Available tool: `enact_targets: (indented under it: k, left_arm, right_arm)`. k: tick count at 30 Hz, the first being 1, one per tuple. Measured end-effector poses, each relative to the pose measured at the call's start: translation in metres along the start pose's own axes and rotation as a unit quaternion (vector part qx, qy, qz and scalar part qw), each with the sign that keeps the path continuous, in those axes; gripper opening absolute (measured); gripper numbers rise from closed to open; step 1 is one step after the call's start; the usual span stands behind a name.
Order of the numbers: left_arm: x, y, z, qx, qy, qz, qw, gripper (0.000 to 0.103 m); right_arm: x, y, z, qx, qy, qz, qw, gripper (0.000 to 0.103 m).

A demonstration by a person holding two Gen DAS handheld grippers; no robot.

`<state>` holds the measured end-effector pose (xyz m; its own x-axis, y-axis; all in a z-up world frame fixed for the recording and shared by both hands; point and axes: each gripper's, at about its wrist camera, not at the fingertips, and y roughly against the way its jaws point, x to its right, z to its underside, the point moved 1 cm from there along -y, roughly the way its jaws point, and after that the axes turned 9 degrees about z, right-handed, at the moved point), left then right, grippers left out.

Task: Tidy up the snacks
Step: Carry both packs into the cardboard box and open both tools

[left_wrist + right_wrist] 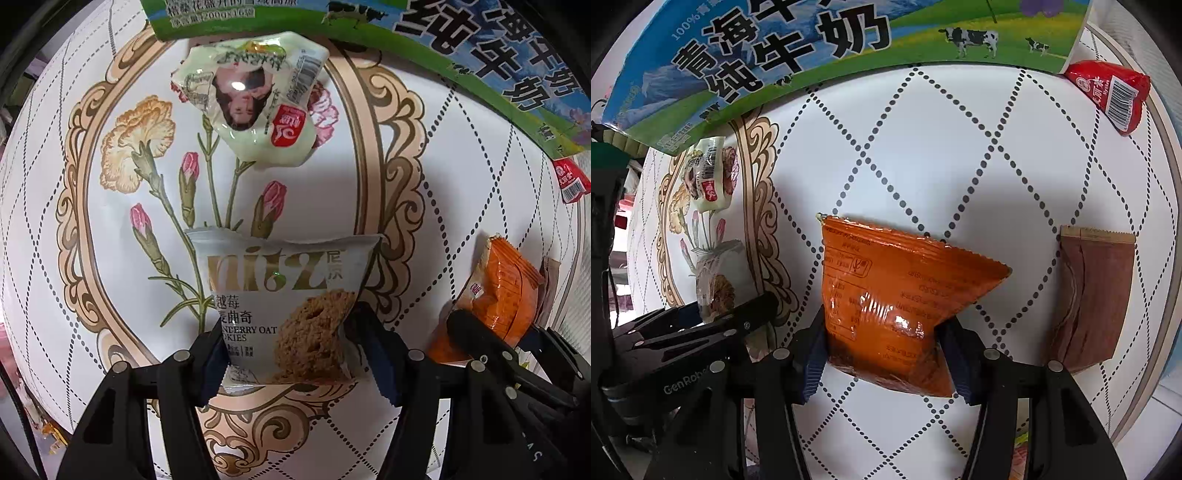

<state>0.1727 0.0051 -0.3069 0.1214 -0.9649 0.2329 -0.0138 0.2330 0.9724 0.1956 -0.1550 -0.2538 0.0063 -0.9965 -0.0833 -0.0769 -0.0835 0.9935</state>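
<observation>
You've got a snack in each gripper right now. The cookie packet [291, 314] sits between the fingers of your left gripper [291, 354], pointing pretty much straight down over the flowered oval on the tablecloth [74, 258]; the pads look to be right against its lower sides, but the wrapper isn't visibly pinched in, so I honestly can't tell if that's a real grip or if it's already loose. The right side is clearer: your right gripper [886, 354] is clamped on the orange packet [894, 295], and you can see the foil cinched into a waist where the pads bite, flaring out above. Grabbing both low on the wrapper makes sense, since these are puffy bags and the bottom seam area gives something to squeeze without crushing what's inside. The two packets are close side by side, just off the table surface or resting on it, hard to say which. Further out, a pale green packet [251, 99] lies near the milk carton box [812, 44] at the far edge, a brown packet [1093, 295] lies flat just to the right of the orange one, and a small red packet [1112, 92] sits by the box's corner. My guess is the box is where these end up, so three more wait on the table.
</observation>
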Motion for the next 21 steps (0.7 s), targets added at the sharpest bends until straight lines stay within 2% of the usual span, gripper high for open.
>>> enact_targets:
  k: [1, 3, 7, 12, 15, 18, 21]
  left_arm:
    - [0.0, 0.003, 0.0, 0.002, -0.002, -0.003, 1.0, 0.058]
    - [-0.002, 0.019, 0.004, 0.008, -0.007, -0.002, 0.9999, 0.05]
    - [0.001, 0.039, 0.007, 0.01, -0.01, 0.023, 0.9996, 0.049]
    - [0.024, 0.096, 0.006, 0.036, -0.028, 0.078, 0.9959, 0.049]
    - [0.051, 0.144, -0.01, 0.064, -0.05, 0.122, 0.9892, 0.049]
    - [0.073, 0.179, -0.036, 0.081, -0.069, 0.156, 0.9819, 0.049]
    - [0.09, 0.196, -0.078, 0.09, -0.081, 0.165, 0.9787, 0.049]
  right_arm:
    - [-0.011, -0.004, -0.002, 0.001, 0.001, 0.002, 1.0, 0.059]
    - [-0.009, -0.003, 0.001, 0.006, 0.002, 0.005, 1.0, 0.058]
    - [-0.011, 0.011, 0.008, 0.015, 0.014, -0.001, 1.0, 0.054]
    - [-0.004, 0.053, 0.008, 0.029, 0.015, -0.048, 0.998, 0.053]
    - [0.004, 0.093, -0.001, 0.057, 0.023, -0.063, 0.996, 0.053]
    - [0.017, 0.145, -0.025, 0.101, 0.031, -0.072, 0.992, 0.053]
    - [0.031, 0.187, -0.055, 0.14, 0.039, -0.068, 0.987, 0.053]
